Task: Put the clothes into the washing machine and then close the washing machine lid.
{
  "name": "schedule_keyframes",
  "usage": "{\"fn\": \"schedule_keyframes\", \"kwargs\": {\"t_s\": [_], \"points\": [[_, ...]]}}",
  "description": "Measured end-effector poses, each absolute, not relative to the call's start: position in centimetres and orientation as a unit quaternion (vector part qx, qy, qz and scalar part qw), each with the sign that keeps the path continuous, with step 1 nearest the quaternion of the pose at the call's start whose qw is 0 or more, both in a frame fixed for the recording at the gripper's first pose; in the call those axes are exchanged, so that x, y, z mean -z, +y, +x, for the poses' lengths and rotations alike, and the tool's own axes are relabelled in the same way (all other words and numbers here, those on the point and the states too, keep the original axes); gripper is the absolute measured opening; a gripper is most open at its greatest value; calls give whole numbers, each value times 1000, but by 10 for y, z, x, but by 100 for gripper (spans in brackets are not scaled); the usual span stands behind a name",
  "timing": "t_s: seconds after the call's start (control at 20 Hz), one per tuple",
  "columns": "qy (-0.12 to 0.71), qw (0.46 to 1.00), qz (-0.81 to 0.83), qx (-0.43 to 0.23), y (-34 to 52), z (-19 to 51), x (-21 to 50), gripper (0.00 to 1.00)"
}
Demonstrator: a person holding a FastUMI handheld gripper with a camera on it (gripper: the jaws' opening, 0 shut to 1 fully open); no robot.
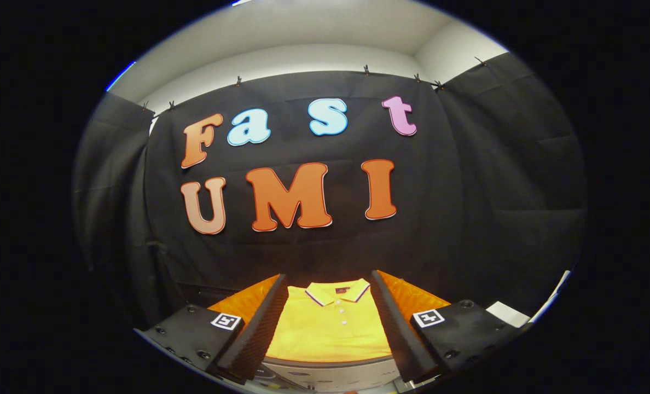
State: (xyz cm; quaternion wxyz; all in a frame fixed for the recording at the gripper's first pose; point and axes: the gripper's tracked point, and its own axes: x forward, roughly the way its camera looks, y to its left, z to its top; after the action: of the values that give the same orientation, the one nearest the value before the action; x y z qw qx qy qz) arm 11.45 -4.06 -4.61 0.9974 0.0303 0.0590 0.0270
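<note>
You're holding the gripper (329,314) wide apart, fingers (259,328) gripping nothing. Shirt (330,328) is lying flat betw. and just ahead of them, collar pointing away from you, long axis running straight along the fingers. It's sitting on what looks like the washer (330,373), lid state can't tell. Judging by this, you're needing to drop straight down & fwd, no sideways shift.

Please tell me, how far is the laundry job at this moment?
Nothing looks done yet. The yellow polo shirt lies flat ahead, seen between the open fingers of the gripper, not gripped. In hand: only the approach. Left: grasp the shirt, put it into the washing machine, close the lid.
</note>
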Motion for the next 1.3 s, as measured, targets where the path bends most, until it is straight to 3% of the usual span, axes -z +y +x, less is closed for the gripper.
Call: {"fn": "schedule_keyframes", "kwargs": {"t_s": [0.65,0.9,1.3], "points": [[188,980,34,-55,-73,256,172,98],[260,963,23,-60,-70,274,230,98],[309,950,2,-42,-67,292,259,98]]}}
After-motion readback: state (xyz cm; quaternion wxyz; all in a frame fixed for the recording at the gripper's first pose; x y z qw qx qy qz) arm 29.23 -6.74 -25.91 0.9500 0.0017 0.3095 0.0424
